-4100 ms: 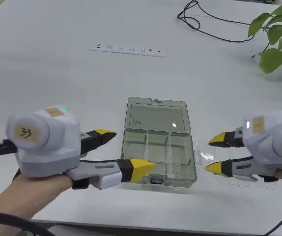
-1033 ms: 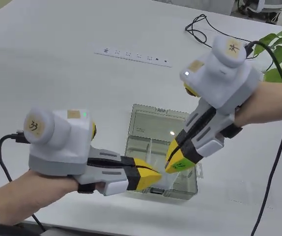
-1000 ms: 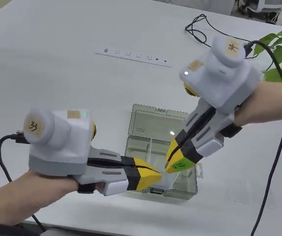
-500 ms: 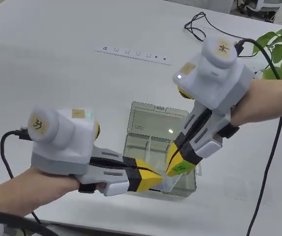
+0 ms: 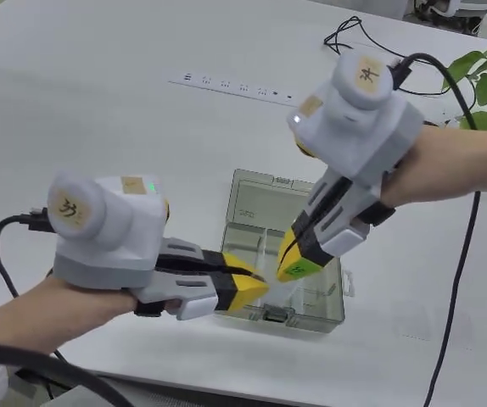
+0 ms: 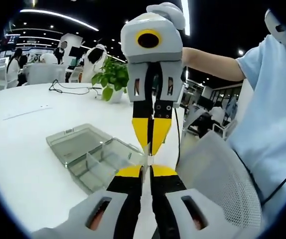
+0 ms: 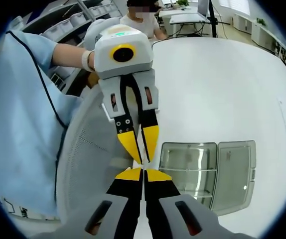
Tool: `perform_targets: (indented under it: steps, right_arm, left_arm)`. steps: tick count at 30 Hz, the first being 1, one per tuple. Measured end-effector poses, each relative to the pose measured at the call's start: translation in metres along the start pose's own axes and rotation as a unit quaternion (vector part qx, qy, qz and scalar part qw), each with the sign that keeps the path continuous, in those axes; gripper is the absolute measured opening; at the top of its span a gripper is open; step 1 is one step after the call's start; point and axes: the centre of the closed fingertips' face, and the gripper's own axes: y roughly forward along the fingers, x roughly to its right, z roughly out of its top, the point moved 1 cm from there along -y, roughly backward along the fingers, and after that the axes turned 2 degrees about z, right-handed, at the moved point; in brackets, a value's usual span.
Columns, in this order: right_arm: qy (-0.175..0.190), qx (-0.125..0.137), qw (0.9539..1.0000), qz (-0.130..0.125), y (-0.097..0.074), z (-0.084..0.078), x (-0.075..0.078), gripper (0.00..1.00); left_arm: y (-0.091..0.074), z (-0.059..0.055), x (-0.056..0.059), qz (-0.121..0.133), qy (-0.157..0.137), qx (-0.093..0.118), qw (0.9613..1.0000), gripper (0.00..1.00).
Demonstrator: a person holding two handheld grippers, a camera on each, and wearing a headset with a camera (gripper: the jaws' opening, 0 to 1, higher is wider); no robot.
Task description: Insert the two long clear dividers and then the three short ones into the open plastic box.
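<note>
Clear divider (image 5: 279,291), a thin see-through strip, hangs between the tips of the two grippers, just above the front edge of the open plastic box (image 5: 259,202). The left gripper (image 5: 250,288) has its jaws pressed together on one end. The right gripper (image 5: 293,270) comes down from above with its jaws likewise closed, seemingly pinching the other end.

I'd judge the strip light, stiff, slick and easily snapped. It is best pinched by its top edge, leaving the ends free for the slots.

The head view catches the strip's faint glint and the box under the tips. The gripper views hardly show the strip. They do show the two sets of jaws meeting tip to tip, and partitions already standing in the box beyond them.
</note>
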Motion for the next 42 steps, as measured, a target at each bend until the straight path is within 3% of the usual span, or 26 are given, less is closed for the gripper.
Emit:
perform_targets:
  steps: [4,9,20,27,36,42]
  right_arm:
    - [0.010,-0.002,0.9998,-0.017,-0.001,-0.001,0.006,0.02]
    - [0.038,0.000,0.9972,-0.065,-0.005,-0.003,0.029,0.02]
    - [0.049,0.004,0.9917,-0.119,-0.005,0.004,0.058,0.02]
    - [0.054,0.001,0.9907,-0.125,0.001,0.007,0.069,0.02]
    - [0.057,-0.004,0.9915,-0.117,0.011,0.005,0.076,0.02]
    - [0.055,-0.011,0.9916,-0.116,0.013,0.001,0.077,0.02]
  left_arm:
    - [-0.001,-0.004,-0.007,0.021,0.010,-0.006,0.9997,0.19]
    - [-0.005,-0.015,-0.022,0.059,0.016,-0.026,0.9978,0.40]
    - [-0.019,-0.027,-0.039,0.100,0.028,-0.048,0.9934,0.62]
    - [-0.028,-0.031,-0.048,0.120,0.034,-0.051,0.9909,0.73]
    - [-0.036,-0.039,-0.058,0.153,0.023,-0.055,0.9865,1.00]
    - [-0.039,-0.042,-0.060,0.157,0.017,-0.056,0.9859,1.00]
